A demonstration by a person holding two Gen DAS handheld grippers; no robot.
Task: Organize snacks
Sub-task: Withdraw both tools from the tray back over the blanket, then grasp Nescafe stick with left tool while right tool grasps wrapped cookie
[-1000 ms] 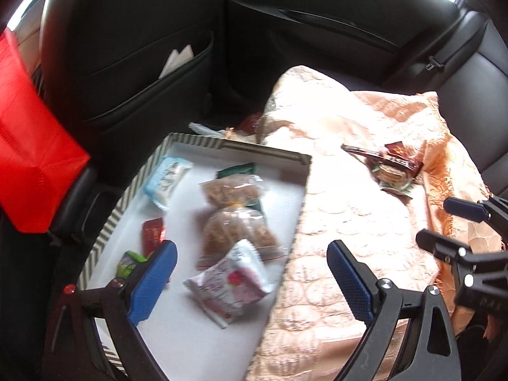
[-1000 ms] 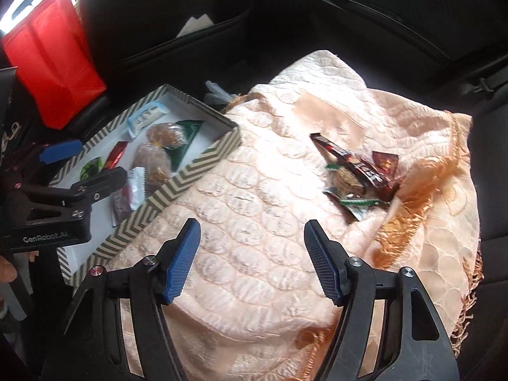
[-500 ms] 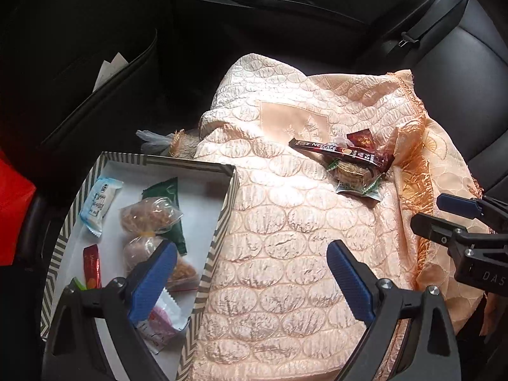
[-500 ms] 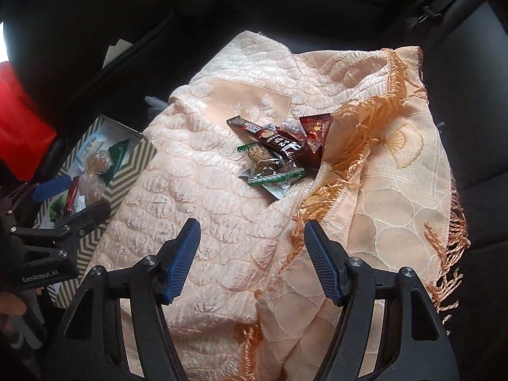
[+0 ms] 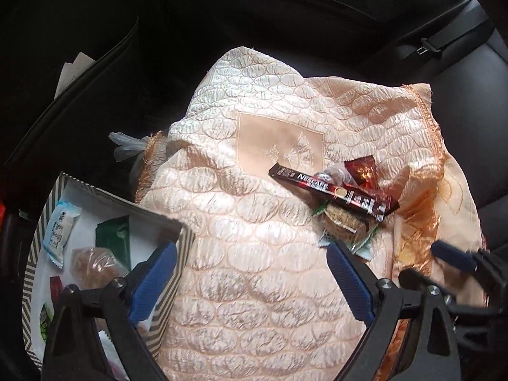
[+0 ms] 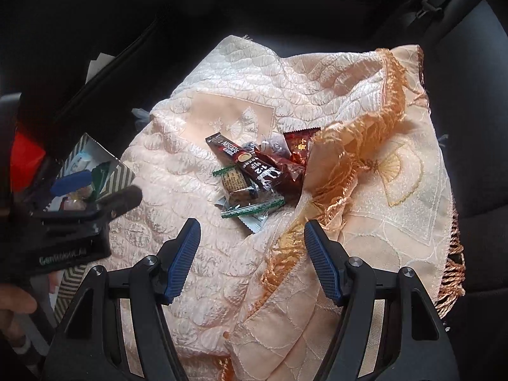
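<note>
A small heap of snacks lies on a peach quilted cloth (image 5: 254, 254) on the car seat: a dark Nescafe stick (image 5: 330, 190) (image 6: 244, 162), a biscuit in a green-edged wrapper (image 5: 343, 222) (image 6: 236, 182) and a red-brown sachet (image 5: 362, 170) (image 6: 298, 143). At the left a striped box (image 5: 185, 247) holds several more snacks, among them a light blue packet (image 5: 60, 228). My left gripper (image 5: 250, 282) is open between box and heap. My right gripper (image 6: 252, 260) is open just short of the heap. Both hold nothing.
The cloth's fringed orange edge (image 6: 358, 158) is folded up right beside the heap. Black seat leather (image 6: 476, 79) lies to the right, the front seatback with a pocket (image 5: 79, 73) to the left. A hand (image 6: 16, 304) holds the left gripper.
Both grippers have swung right, away from the striped box and toward the snack heap, which now sits nearer and more central. Both stayed open.
</note>
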